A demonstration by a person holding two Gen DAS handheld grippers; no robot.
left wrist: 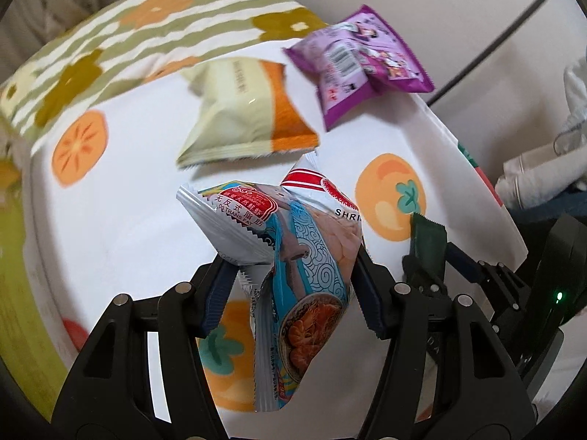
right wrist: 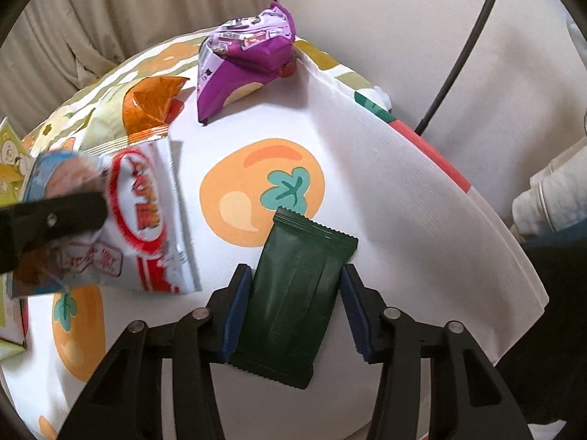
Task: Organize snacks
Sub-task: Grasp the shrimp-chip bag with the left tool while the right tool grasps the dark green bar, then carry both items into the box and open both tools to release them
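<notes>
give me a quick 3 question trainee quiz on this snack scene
1. True or false: the left claw grips the dark green flat foil packet.
2. Which claw holds the white, red and blue shrimp snack bag?
A. left B. right C. neither
3. Fill in: the purple crinkled snack bag lies on the white ____ printed with orange fruit.

Key: 1 false, it sits in the right claw; 2 A; 3 cloth.

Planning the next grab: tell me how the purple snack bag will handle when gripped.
The purple snack bag looks puffy and creased, so it probably crumples under the fingers rather than staying stiff. Its glossy film may slip. It seems light for its size, likely air-filled, and the contents could crush, so a gentle pinch at a sealed edge seems safest.
</notes>
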